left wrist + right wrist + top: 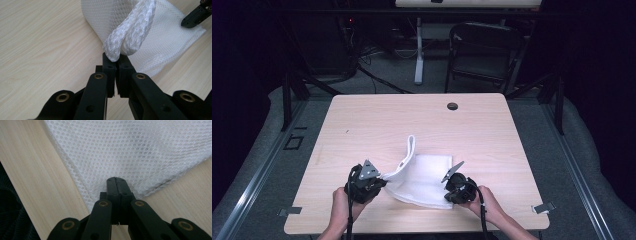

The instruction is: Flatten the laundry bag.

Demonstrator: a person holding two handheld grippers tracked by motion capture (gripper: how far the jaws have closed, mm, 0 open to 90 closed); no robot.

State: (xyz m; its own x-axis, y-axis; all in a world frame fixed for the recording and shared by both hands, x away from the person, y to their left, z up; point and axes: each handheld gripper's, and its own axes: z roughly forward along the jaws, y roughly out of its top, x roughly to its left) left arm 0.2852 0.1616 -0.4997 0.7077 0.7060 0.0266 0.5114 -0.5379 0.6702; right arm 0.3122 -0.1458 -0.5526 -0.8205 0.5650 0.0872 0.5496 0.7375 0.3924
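Observation:
A white mesh bag (427,176) lies flat on the wooden table (377,125), near the front edge. Its thick white strap (410,150) loops up from the bag's left side. My left gripper (383,180) is shut on the folded end of that strap (130,35), which bulges out just above the black jaws (116,59). My right gripper (448,198) is at the bag's near right corner. In the right gripper view its jaws (115,181) are shut on the corner of the mesh (130,150). The right gripper's tip (196,15) rests over the far edge of the bag (170,37).
A black grommet (452,106) sits in the table's far middle. A dark folding chair (484,50) and a white table leg (419,55) stand on the floor beyond. The table's front edge runs just below both hands. Bare wood lies to the left and beyond the bag.

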